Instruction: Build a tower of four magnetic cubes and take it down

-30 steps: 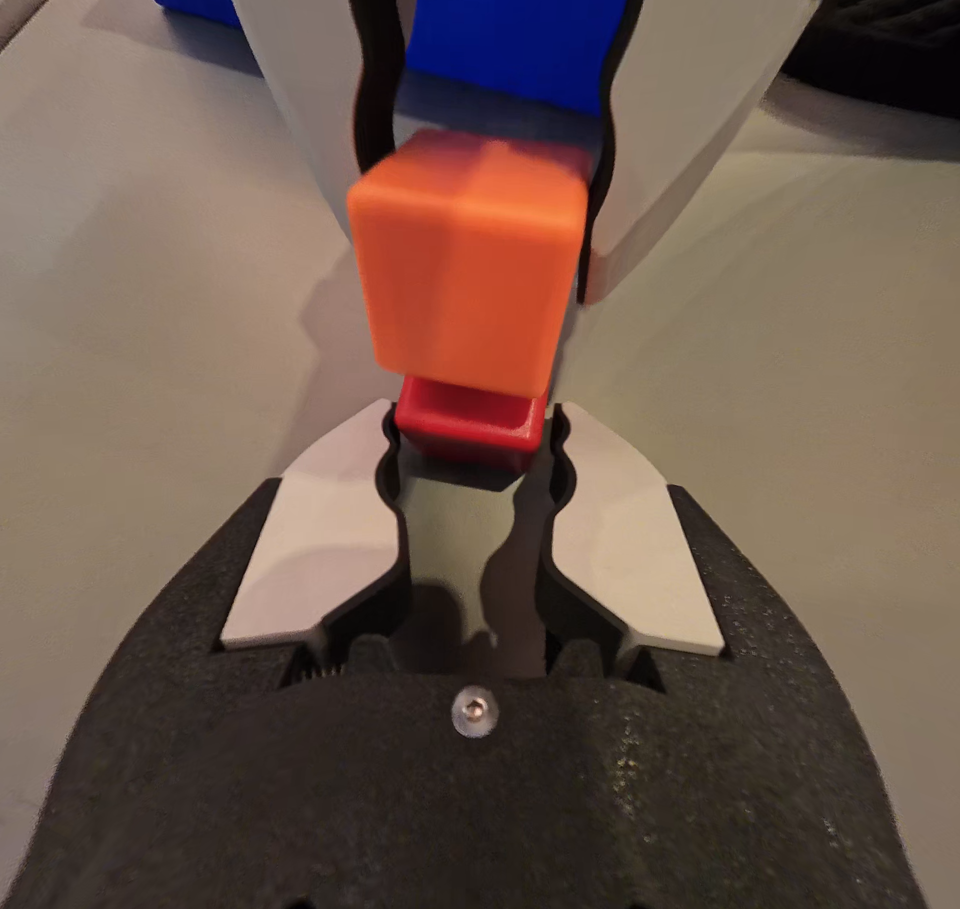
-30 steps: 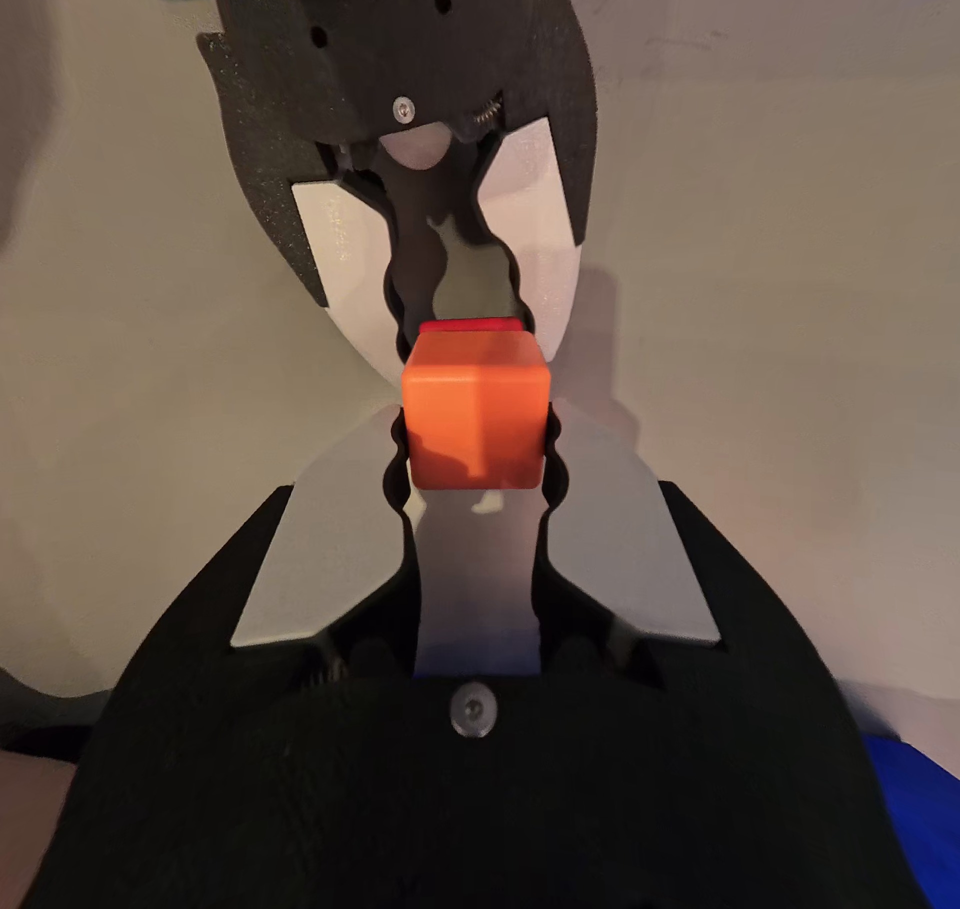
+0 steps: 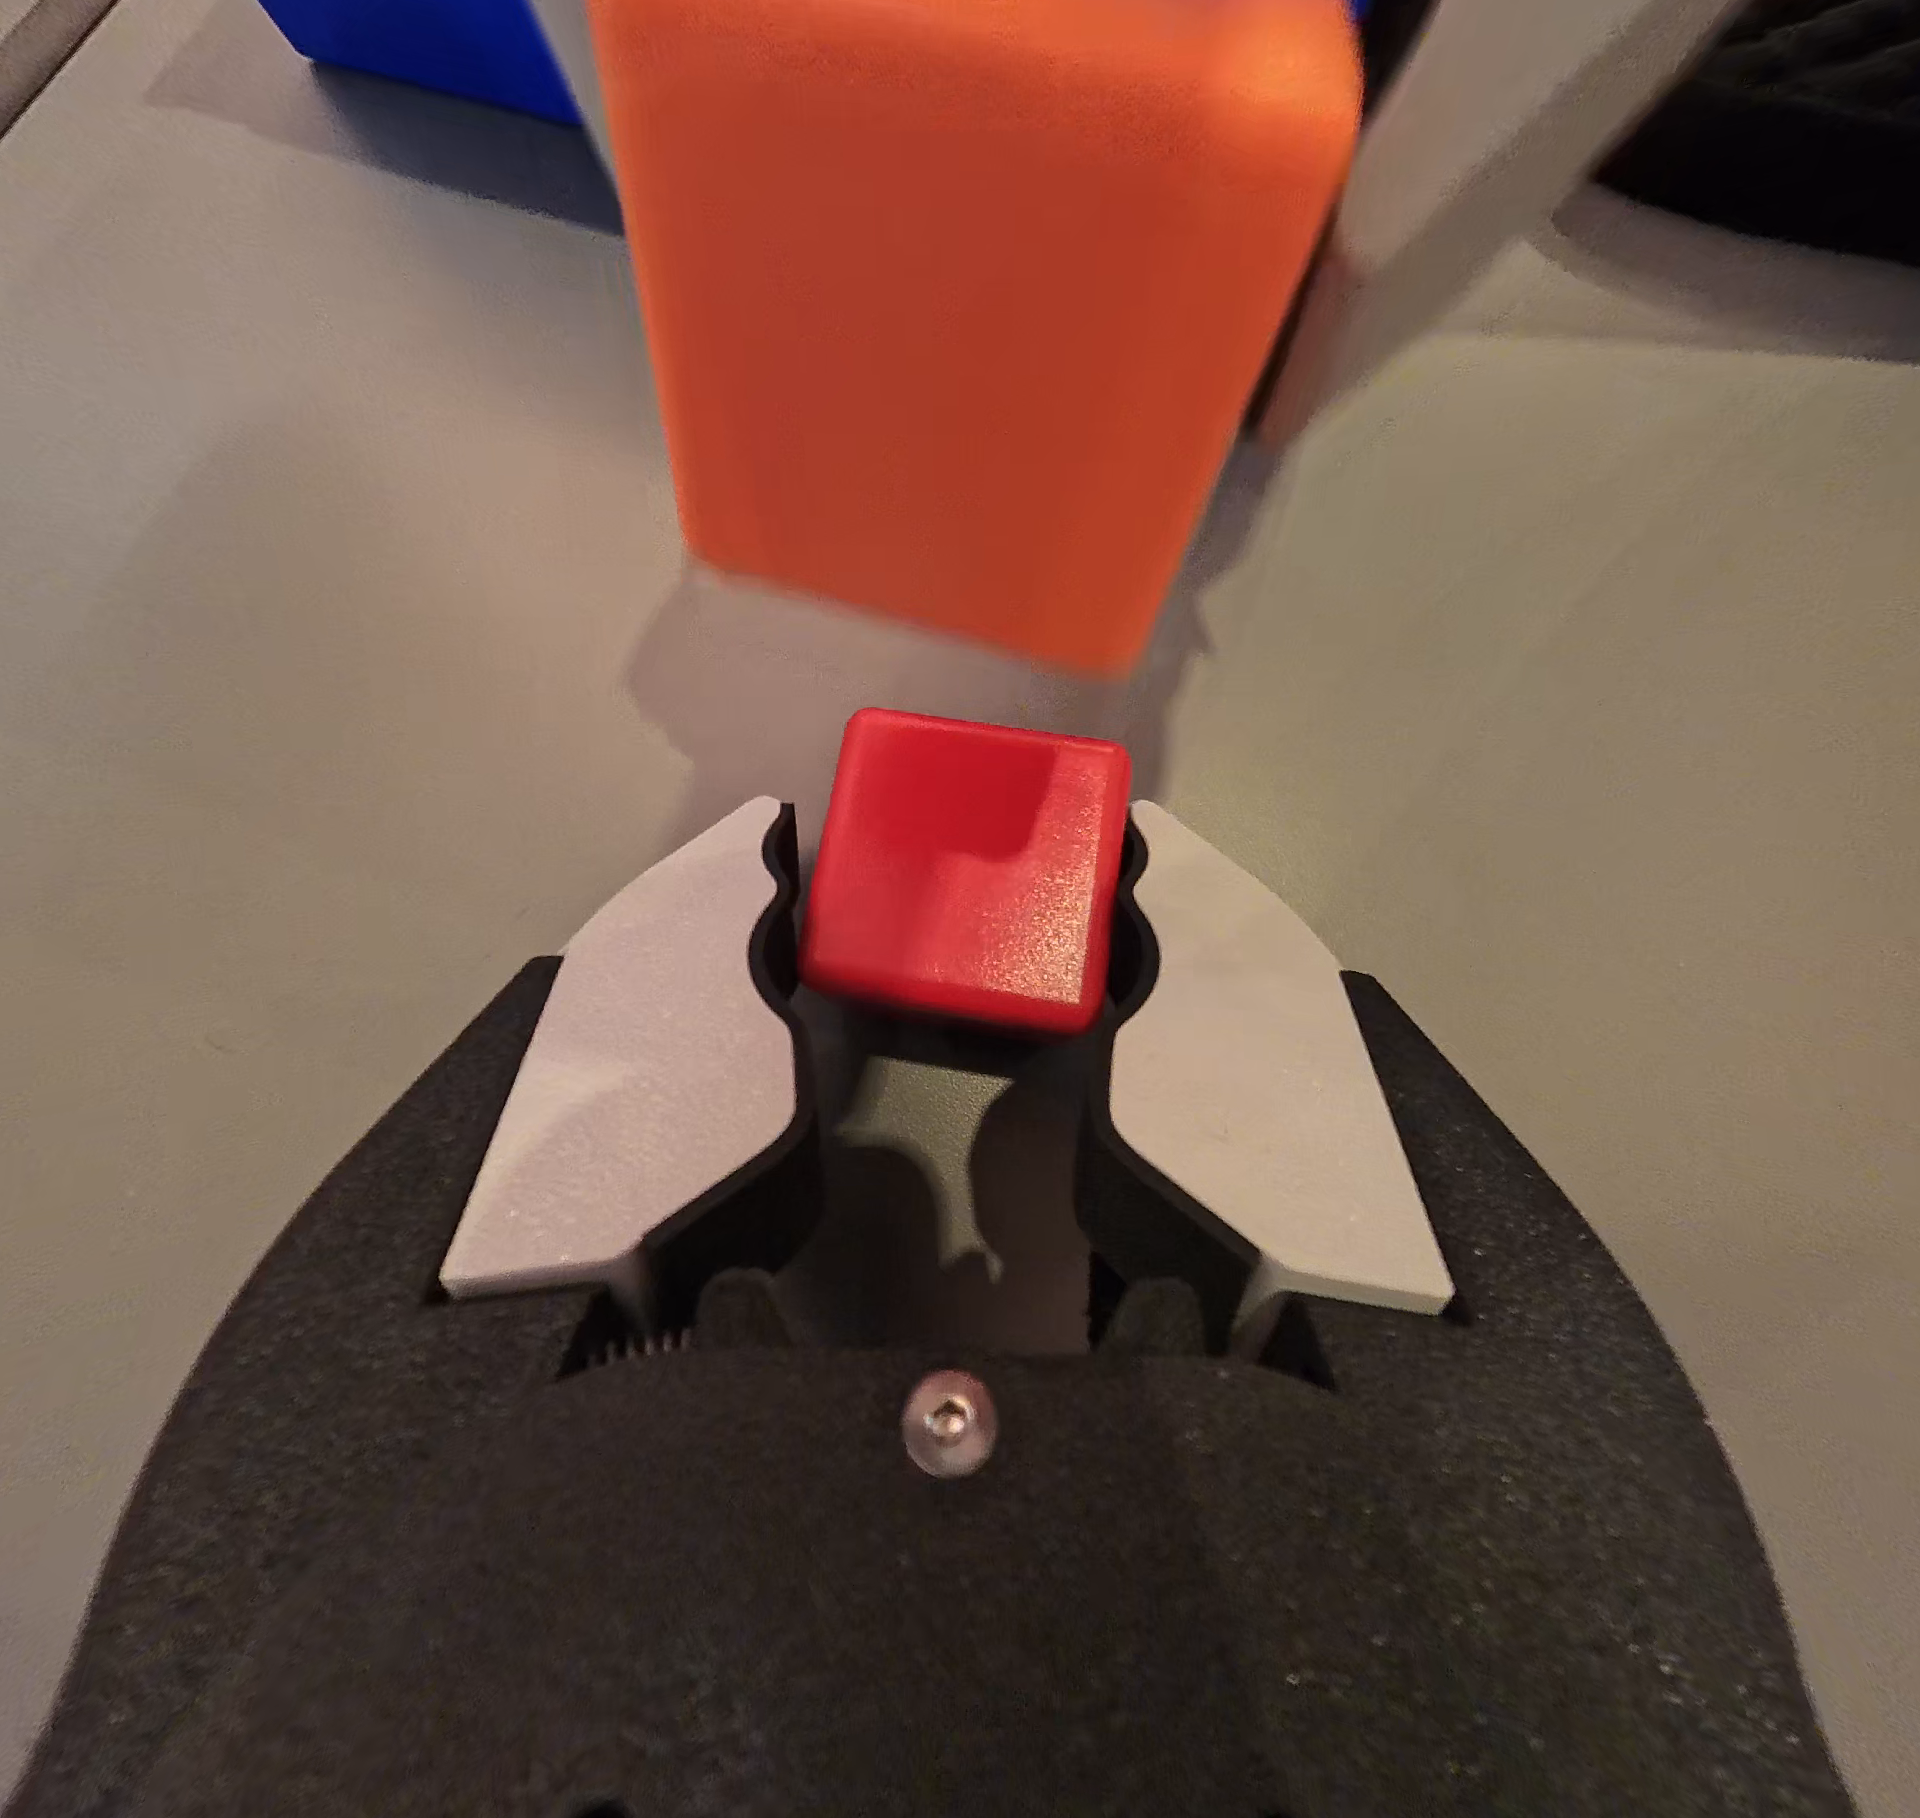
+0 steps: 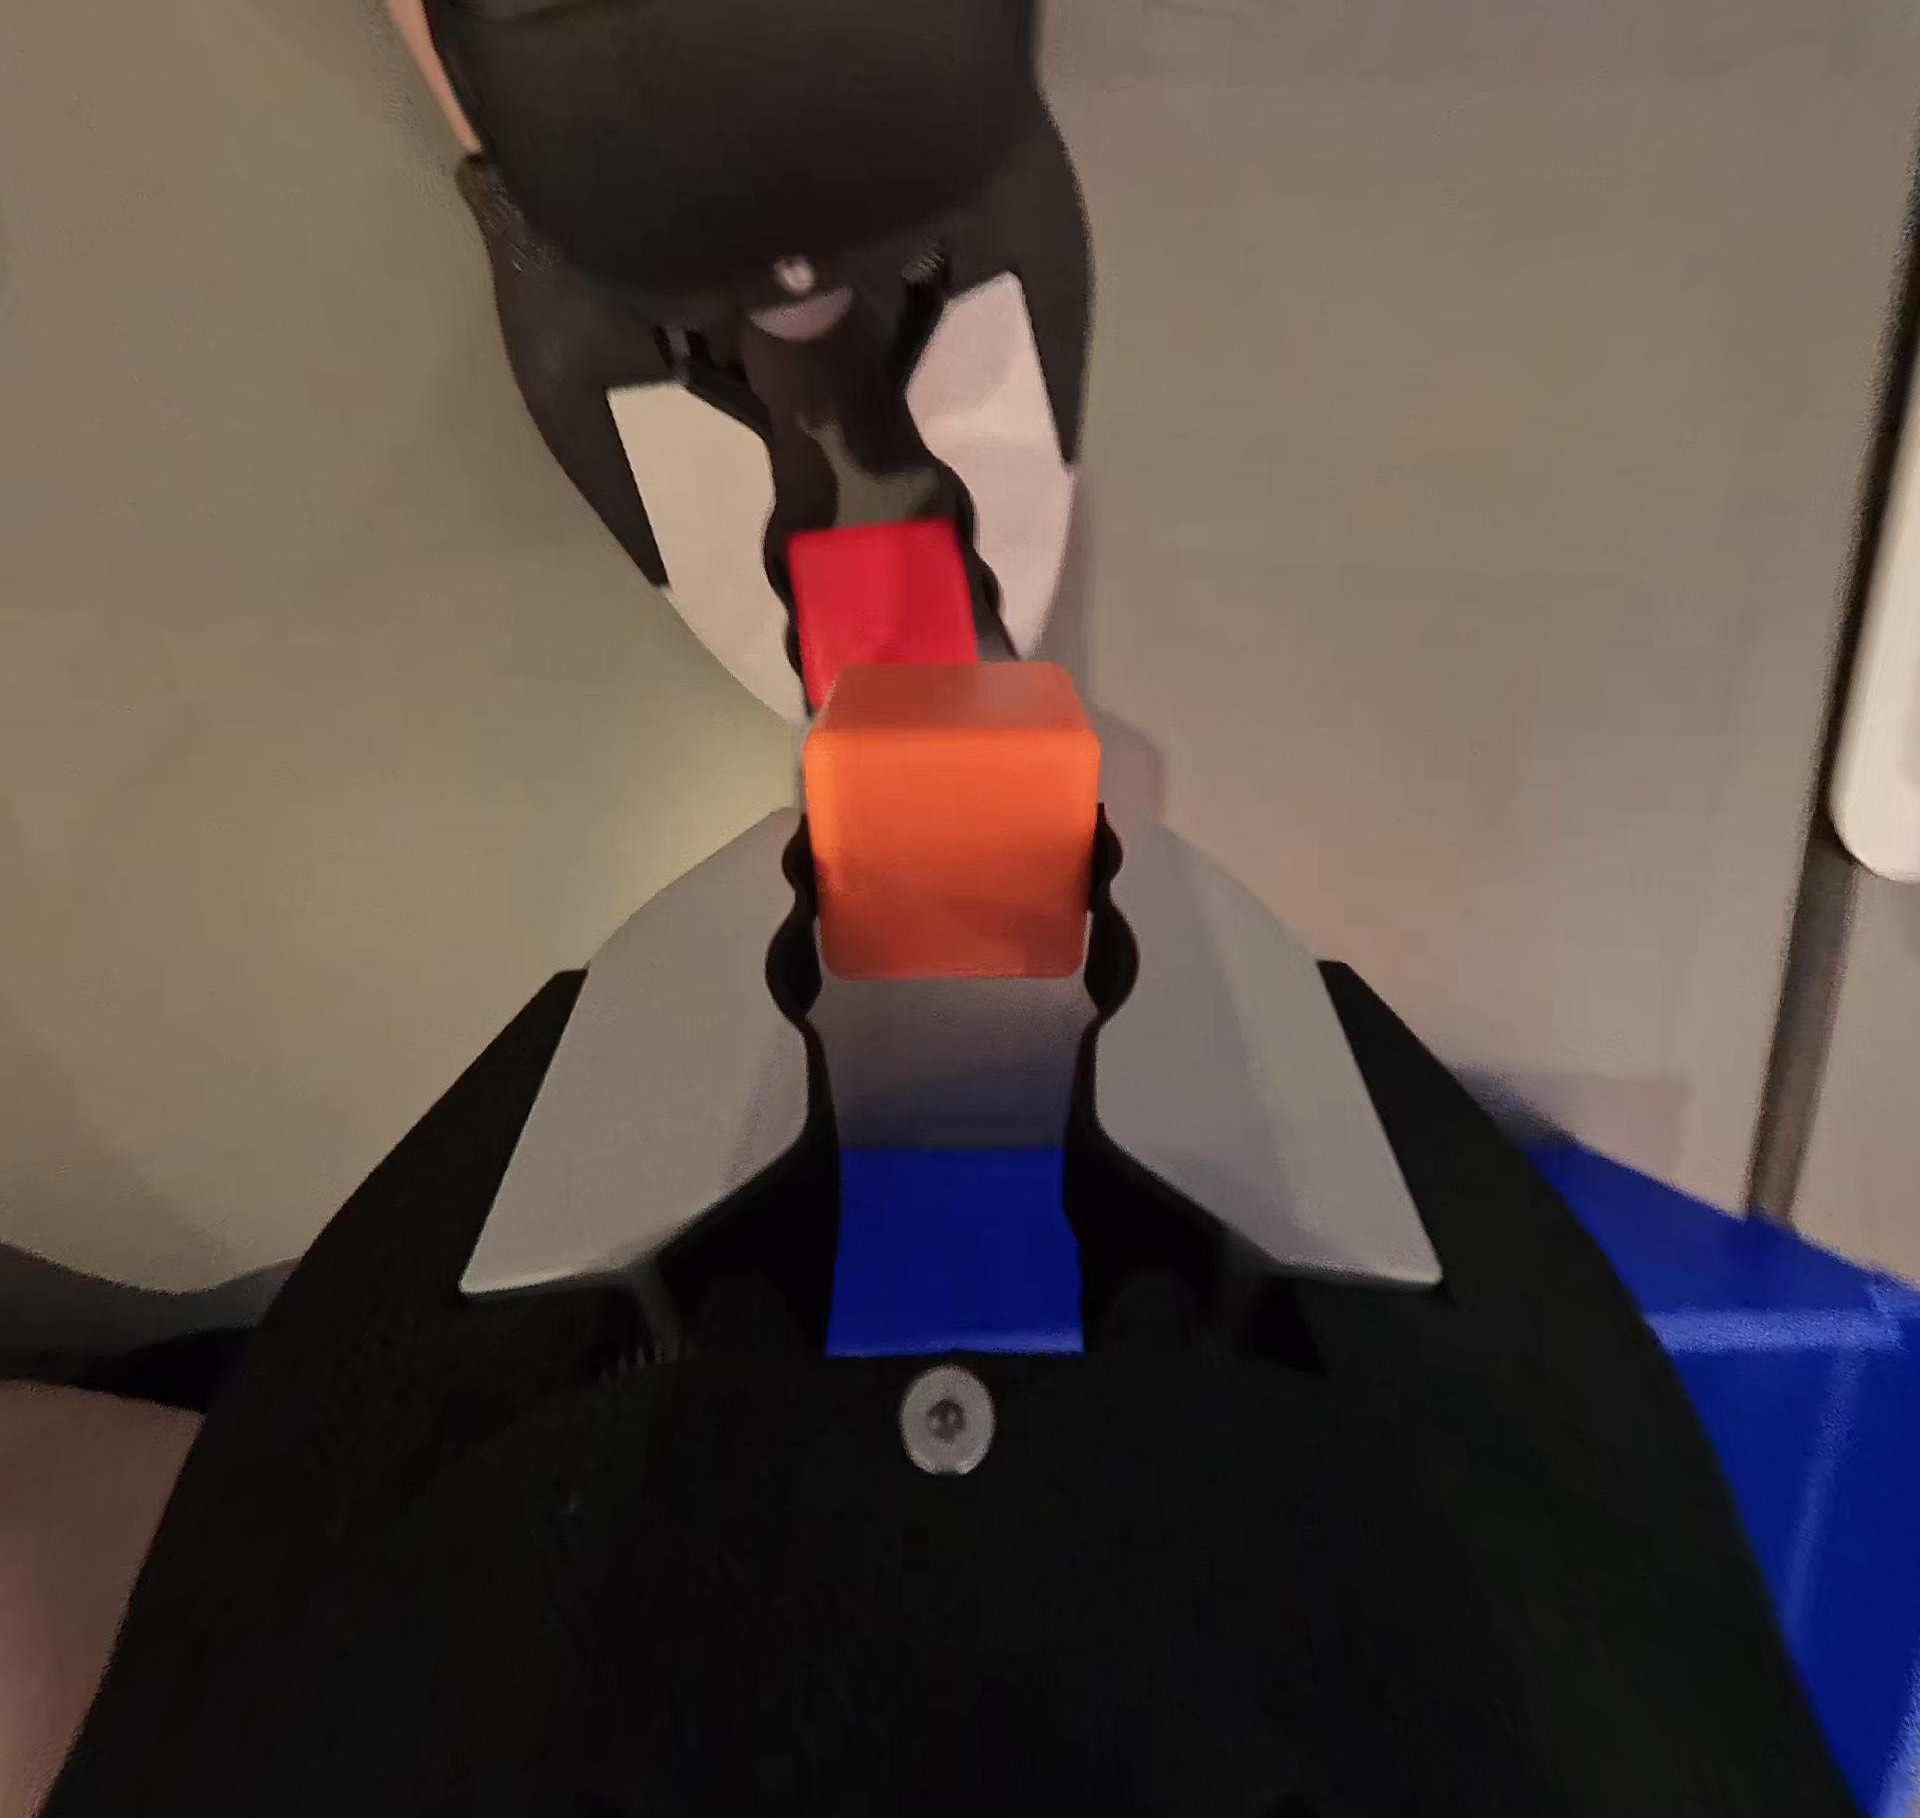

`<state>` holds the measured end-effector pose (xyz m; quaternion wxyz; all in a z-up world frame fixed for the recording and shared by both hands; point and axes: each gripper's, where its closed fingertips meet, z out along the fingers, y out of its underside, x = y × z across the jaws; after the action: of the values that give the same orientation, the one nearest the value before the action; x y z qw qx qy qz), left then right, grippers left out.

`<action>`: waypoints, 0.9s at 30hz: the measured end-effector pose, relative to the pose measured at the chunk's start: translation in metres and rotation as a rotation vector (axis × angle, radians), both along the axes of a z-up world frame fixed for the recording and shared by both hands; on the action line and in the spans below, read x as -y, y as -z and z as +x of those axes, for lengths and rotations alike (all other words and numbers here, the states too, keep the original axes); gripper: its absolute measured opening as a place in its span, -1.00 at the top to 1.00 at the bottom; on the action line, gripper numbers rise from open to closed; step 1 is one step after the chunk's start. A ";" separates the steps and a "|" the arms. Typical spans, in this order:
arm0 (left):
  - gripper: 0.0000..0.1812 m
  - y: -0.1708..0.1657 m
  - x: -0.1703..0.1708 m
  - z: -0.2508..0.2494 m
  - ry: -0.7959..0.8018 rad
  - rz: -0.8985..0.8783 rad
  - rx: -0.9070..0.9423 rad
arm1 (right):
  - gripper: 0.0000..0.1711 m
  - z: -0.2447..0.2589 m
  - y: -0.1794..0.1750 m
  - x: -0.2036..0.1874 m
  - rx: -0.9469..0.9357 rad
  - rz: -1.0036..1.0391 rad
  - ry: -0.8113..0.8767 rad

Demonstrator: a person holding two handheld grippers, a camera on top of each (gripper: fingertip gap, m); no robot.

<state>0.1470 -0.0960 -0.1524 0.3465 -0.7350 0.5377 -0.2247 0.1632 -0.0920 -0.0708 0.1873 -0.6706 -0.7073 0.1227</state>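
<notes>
While each claw grips a cube, left claw point(image 3: 961, 895) red cube point(image 3: 961, 885), right claw point(image 4: 948, 864) orange cube point(image 4: 951, 823), over grey table point(image 3: 260, 521)

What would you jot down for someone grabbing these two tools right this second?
Left hand-held gripper: shut on the red cube, low over the grey table.
Right hand-held gripper: shut on the orange cube, raised clear of the red one with a gap between them.
A blue box sits at the table's edge.
Done: these two cubes are apart.
Left: only two cubes show, so I cannot tell whether the tower is going up or coming down. Find the other cubes first.
</notes>
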 end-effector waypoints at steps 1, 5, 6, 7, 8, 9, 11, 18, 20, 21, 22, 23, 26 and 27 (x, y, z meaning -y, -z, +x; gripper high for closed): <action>0.37 0.000 0.000 0.000 -0.001 0.000 0.001 | 0.41 0.011 -0.011 -0.004 -0.011 0.027 0.033; 0.37 0.000 0.002 0.000 0.000 0.000 -0.001 | 0.41 0.077 -0.077 -0.017 -0.186 0.117 0.270; 0.37 0.000 0.002 -0.001 0.002 0.000 -0.002 | 0.42 0.103 -0.078 -0.016 -0.175 0.089 0.349; 0.37 0.000 0.003 -0.001 0.005 0.000 -0.003 | 0.41 0.131 -0.067 -0.014 -0.114 0.053 0.422; 0.37 0.000 0.003 -0.001 0.008 -0.002 -0.003 | 0.41 0.162 -0.048 -0.013 -0.012 0.026 0.485; 0.37 0.000 0.003 -0.001 0.011 -0.002 -0.005 | 0.41 0.192 -0.027 -0.012 0.104 -0.010 0.546; 0.37 0.000 0.004 -0.001 0.014 -0.004 -0.007 | 0.41 0.235 0.009 -0.012 0.274 -0.143 0.692; 0.37 0.000 0.007 -0.005 0.013 -0.007 -0.004 | 0.41 0.265 0.059 -0.016 0.497 -0.315 0.830; 0.37 0.000 0.007 -0.006 0.011 -0.011 -0.003 | 0.41 0.266 0.066 -0.019 0.528 -0.324 0.847; 0.37 0.000 0.007 -0.006 0.008 -0.010 -0.003 | 0.40 0.264 0.068 -0.020 0.521 -0.343 0.864; 0.37 0.000 0.006 -0.007 0.004 -0.007 -0.005 | 0.40 0.261 0.070 -0.020 0.501 -0.368 0.879; 0.37 0.000 0.006 -0.007 0.002 -0.004 -0.010 | 0.40 0.258 0.071 -0.020 0.483 -0.379 0.884; 0.37 0.001 0.006 -0.008 -0.005 -0.002 -0.018 | 0.38 0.259 0.066 -0.020 0.467 -0.358 0.894; 0.37 0.000 0.005 -0.009 -0.006 0.002 -0.018 | 0.38 0.260 0.063 -0.022 0.451 -0.344 0.902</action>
<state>0.1382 -0.1011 -0.1528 0.3431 -0.7384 0.5386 -0.2166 0.4228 -0.0705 -0.1335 -0.0481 -0.9388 -0.3411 -0.0029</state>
